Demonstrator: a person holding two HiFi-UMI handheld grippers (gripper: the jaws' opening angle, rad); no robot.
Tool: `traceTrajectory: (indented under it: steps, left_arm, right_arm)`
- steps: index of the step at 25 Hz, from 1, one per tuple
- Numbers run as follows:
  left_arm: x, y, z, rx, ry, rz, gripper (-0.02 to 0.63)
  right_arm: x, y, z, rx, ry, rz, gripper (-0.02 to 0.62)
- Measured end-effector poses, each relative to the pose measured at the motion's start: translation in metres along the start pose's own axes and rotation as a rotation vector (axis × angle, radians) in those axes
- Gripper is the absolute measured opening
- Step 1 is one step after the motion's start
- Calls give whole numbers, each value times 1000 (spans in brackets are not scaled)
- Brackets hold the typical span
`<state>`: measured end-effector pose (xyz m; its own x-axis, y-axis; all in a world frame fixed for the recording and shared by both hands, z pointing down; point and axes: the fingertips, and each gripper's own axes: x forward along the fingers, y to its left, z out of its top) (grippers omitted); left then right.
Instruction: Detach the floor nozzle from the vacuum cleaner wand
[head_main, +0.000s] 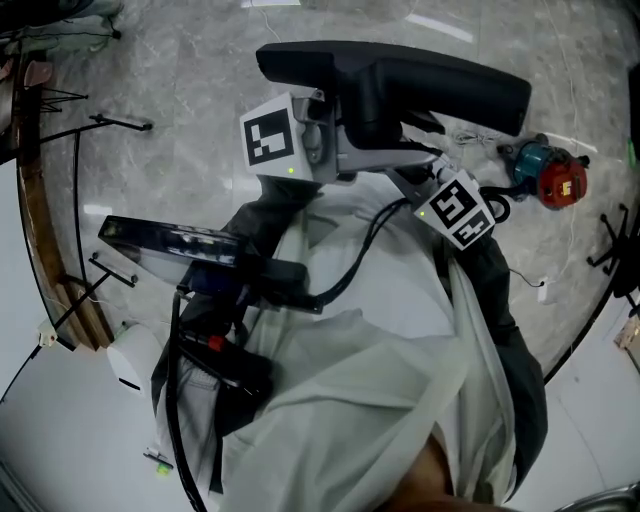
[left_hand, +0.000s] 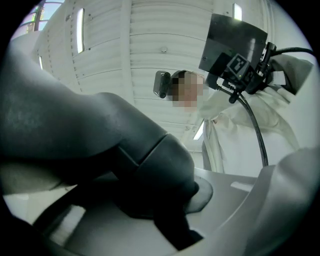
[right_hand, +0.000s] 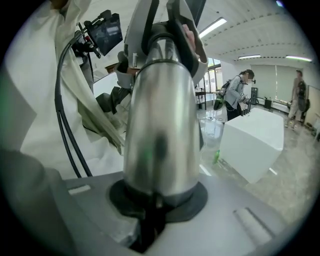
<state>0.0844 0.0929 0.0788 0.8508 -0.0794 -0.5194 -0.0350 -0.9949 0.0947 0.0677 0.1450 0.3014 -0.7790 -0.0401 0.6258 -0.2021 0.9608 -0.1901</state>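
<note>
**Floor nozzle and wand both gripped, raised off the floor**

Head view, left to right: a dark screen (head_main: 170, 240) sat on a bracket against the person's white garment (head_main: 380, 380). Above it was the left gripper (left_hand: 165, 200), its marker cube (head_main: 270, 138) facing the camera. It was set against the floor nozzle (head_main: 400, 80), a long dark head held over the marble floor (head_main: 180, 120).

In the left gripper view, that gripper's fingers (left_hand: 292, 200) were closed on the nozzle's dark grey neck (left_hand: 125, 145). The neck filled the space between them and kept them partly apart.

The right gripper (right_hand: 155, 210) sat below the nozzle's right half. Its fingers (right_hand: 250, 220) stood narrow, with the pads pressed on the silver wand (right_hand: 160, 125), which rose upright between them. The wand's far end met a dark collar (right_hand: 172, 37). Whether that joint was seated could not be told.

At the far right of the head view, a teal and red appliance (head_main: 548, 172) lay on the floor, clear of the nozzle.

In the right gripper view, a white counter (right_hand: 255, 145) stood to the right of the wand. Two persons (right_hand: 237, 95) were beyond it.
</note>
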Motion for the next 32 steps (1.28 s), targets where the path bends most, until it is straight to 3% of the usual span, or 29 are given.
traceTrajectory:
  steps: [4,11,13,16,18,21,25,28,30,32]
  left_arm:
    - [4,0,-4,43,30,24,71]
    - [8,19,-4,36,49,173,71]
    - [7,31,-4,5,38,251,71]
    - [3,57,1,-77,-45,443,72]
    - [0,63,3,-106,-70,499,72]
    - [-5,65,6,-97,-5,514,71]
    - [7,56,-1,-2,142,482,71]
    - [17,45,-4,-21,133,401,72]
    - [19,34,-2,-64,108,309,72]
    - [21,20,-4,-36,147,213,72]
  right_arm:
    - [-1,-7,-1,23,-6,-91,43]
    - [-3,-22,3,57,-20,-221,43]
    - [-3,-29,2,68,-19,-266,43]
    - [-7,-43,2,89,-22,-367,43]
    - [-8,-45,4,94,-25,-401,43]
    - [-2,-42,10,89,-10,-390,44]
    - [-5,-40,9,64,11,-393,44]
    - [-10,-35,7,54,-13,-362,46]
    - [-10,-26,10,36,-35,-291,46]
    - [-10,-14,12,17,-52,-190,46]
